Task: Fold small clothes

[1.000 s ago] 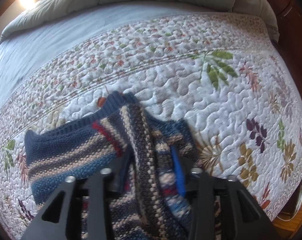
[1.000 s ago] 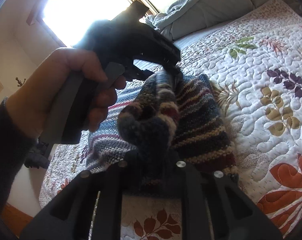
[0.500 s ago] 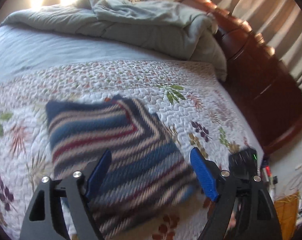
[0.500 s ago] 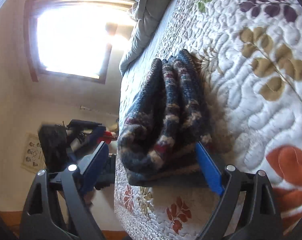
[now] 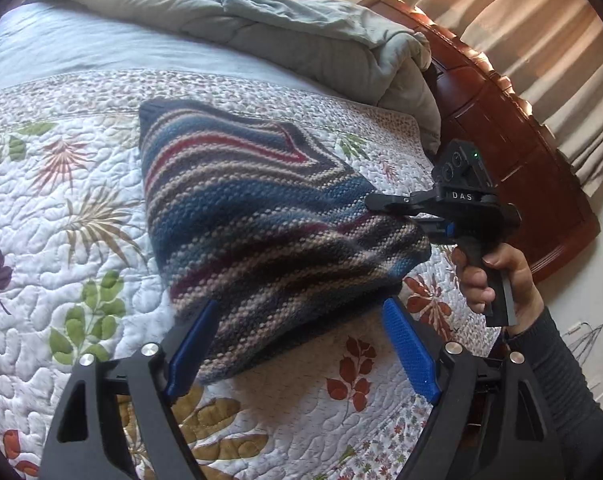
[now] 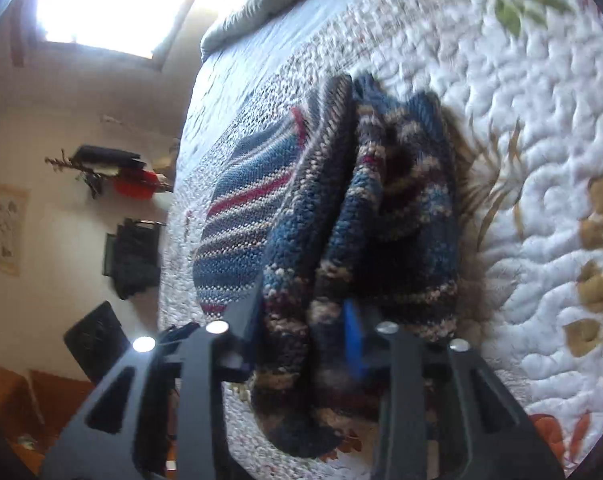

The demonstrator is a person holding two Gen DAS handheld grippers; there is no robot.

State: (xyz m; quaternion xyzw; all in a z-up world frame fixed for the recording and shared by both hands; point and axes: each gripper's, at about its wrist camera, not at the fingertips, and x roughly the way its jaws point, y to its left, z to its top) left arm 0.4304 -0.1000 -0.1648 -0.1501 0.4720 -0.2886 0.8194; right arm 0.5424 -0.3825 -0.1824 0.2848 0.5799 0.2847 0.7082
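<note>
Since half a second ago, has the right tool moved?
Yes. In the left wrist view the right tool has come in across the quilt from the bed's edge to the edge of the striped sweater and shut on it.

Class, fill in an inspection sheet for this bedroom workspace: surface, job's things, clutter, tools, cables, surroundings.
Surface: floral quilt spread over the bed.
Job's things: striped knit sweater, folded, lying on the quilt.
Clutter: rumpled grey comforter at the head end.
Tools: left tool open, its pads either side of the sweater's near corner; right tool shut on the sweater's edge.
Cables: thin wires on the floor.
Surroundings: wooden headboard, curtains, bright window.
</note>
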